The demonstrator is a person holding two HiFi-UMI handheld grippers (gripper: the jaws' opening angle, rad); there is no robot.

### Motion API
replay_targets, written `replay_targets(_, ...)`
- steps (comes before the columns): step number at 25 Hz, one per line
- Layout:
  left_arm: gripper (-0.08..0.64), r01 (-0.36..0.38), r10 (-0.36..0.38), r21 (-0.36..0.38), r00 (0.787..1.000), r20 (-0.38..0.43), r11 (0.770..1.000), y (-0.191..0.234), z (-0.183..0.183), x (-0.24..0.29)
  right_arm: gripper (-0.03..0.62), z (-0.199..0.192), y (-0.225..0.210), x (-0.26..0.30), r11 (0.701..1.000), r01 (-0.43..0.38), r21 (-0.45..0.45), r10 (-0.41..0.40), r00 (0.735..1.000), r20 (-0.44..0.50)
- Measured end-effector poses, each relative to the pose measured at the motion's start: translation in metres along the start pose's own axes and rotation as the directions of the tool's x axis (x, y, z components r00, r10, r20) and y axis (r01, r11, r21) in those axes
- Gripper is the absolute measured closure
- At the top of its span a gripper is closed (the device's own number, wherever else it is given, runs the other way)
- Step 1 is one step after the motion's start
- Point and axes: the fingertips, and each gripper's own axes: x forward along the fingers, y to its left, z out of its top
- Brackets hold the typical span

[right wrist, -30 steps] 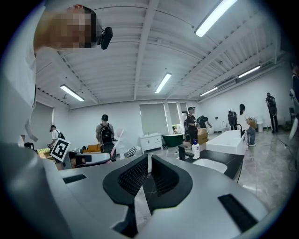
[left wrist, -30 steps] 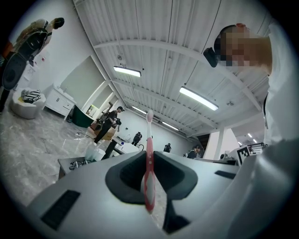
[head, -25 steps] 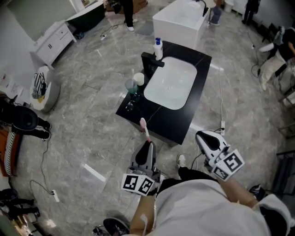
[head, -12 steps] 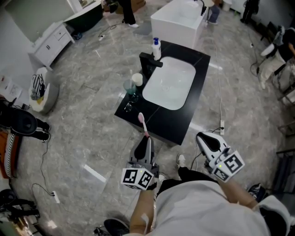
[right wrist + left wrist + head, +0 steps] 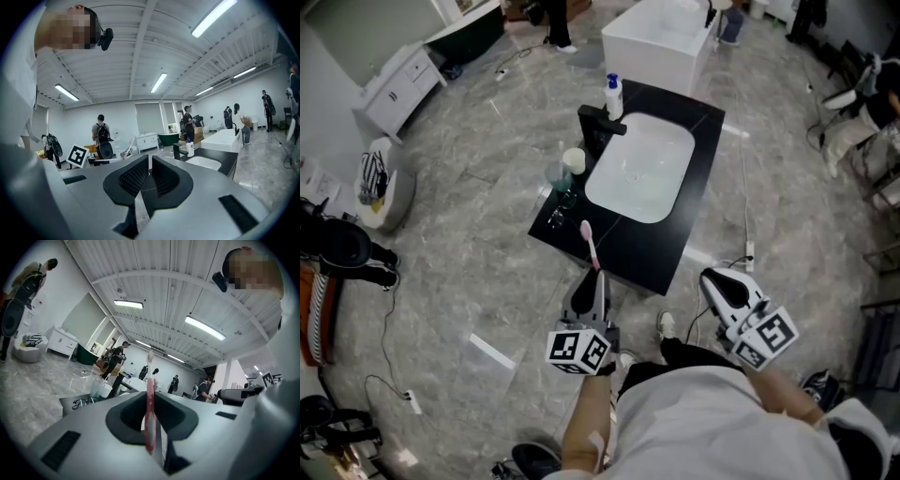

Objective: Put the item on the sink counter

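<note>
The left claw [image 5: 592, 284] grips a pink plastic toothbrush [image 5: 591, 249] upright by the glossy black sink tabletop's [image 5: 649, 255] near edge. The right claw [image 5: 718, 282] is closed and empty.

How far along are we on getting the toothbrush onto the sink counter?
Done: the pink toothbrush is picked up, clamped upright in the left tool. In hand: it is held near the front edge of the black sink counter, not resting on it. Left: lay it on the counter and let go. The right tool is shut and empty.
</note>
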Motion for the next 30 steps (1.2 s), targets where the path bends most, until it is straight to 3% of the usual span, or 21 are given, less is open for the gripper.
replay_targets(30, 0.511, -0.119, 0.124, 0.044, 0.983, -0.135, 0.992, 0.063, -0.043, 0.049, 0.543, -0.008, -0.030, 0.003, 0.999, 0.031, 0.036, -0.031, 0.999, -0.012)
